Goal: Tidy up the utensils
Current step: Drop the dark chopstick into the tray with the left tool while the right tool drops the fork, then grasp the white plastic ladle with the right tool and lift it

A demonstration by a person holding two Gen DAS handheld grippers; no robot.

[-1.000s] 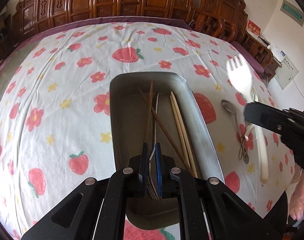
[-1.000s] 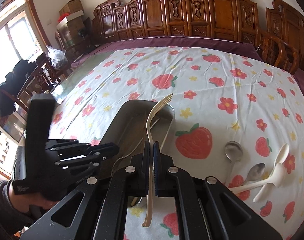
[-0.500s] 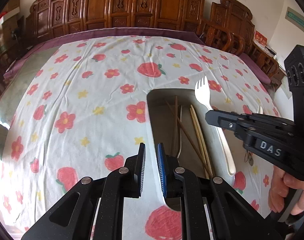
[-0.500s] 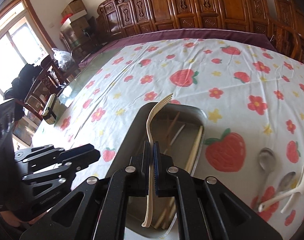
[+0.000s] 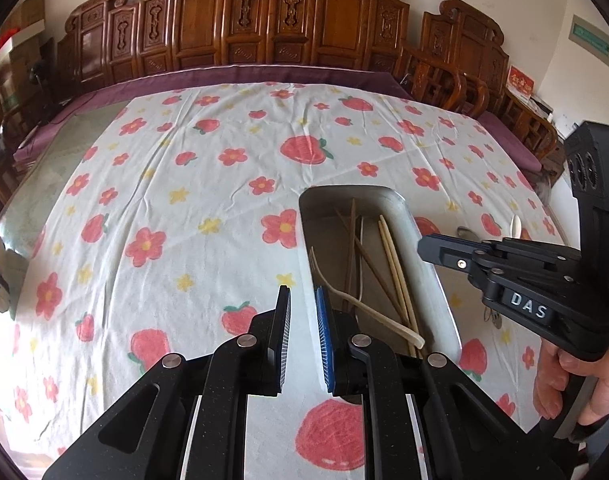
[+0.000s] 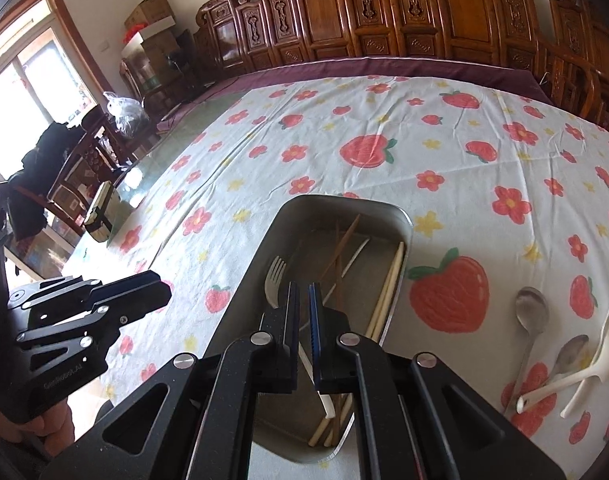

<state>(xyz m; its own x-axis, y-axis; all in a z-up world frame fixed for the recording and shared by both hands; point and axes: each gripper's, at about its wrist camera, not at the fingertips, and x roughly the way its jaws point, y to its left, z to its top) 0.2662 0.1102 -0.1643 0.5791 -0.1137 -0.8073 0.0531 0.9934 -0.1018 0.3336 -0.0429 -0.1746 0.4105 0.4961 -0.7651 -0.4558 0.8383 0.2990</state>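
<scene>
The cream plastic fork (image 6: 275, 280), which our right tongs (image 6: 302, 312) pinched above the oblong steel tray (image 6: 404, 220) a second ago, now lies loose inside it beside the wooden chopsticks (image 6: 388, 292), so one more utensil is sorted. Its long axis runs along the tray's length, tines toward the far end and handle toward us. Both tongs are empty: the right ones, slightly parted, hover over the fork's handle, while our left tongs (image 5: 302, 336) have just been spreading further above the strawberry-print desk (image 5: 164, 200), where spoons (image 6: 530, 312) wait.
</scene>
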